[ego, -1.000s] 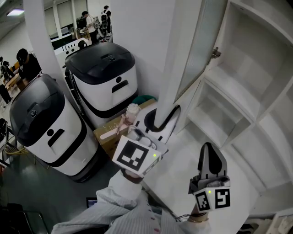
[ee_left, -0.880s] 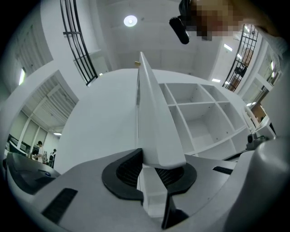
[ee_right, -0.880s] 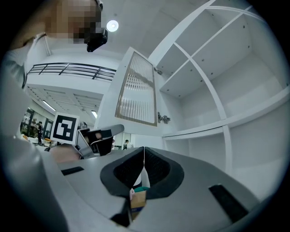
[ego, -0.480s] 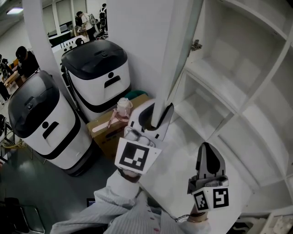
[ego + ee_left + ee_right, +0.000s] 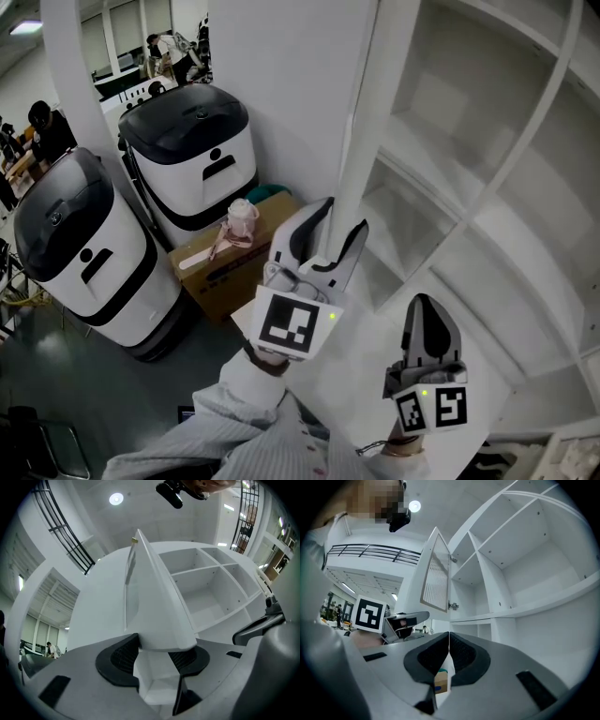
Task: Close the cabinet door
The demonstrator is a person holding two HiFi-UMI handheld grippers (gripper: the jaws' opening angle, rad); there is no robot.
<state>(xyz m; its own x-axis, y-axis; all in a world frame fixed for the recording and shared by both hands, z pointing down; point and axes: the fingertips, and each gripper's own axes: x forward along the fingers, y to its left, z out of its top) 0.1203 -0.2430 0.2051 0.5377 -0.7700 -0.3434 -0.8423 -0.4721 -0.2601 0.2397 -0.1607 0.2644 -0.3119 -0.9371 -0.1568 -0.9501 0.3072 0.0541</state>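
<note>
The white cabinet door (image 5: 361, 141) stands partly open, edge-on in the head view, in front of the open white shelves (image 5: 487, 178). My left gripper (image 5: 342, 216) sits at the door's lower edge. Its jaws have just been opening and now stand apart, with the door edge (image 5: 154, 597) between them and the pads (image 5: 124, 656) loose on either side. My right gripper (image 5: 428, 305) hovers lower right, apart from the door, jaws shut on nothing. The right gripper view shows the door (image 5: 433, 583) with its slatted panel and hinge, and the pads (image 5: 457, 653) meeting.
Two black-and-white machines (image 5: 192, 150) (image 5: 75, 244) stand left of the cabinet. A cardboard box (image 5: 220, 258) with a pale bottle (image 5: 239, 217) on it sits on the floor beside the door. People (image 5: 42, 127) work far back at the left.
The door has swung closer to the cabinet, with both grippers moving along. The left jaws, tight on the door edge before, now stand spread around it.
</note>
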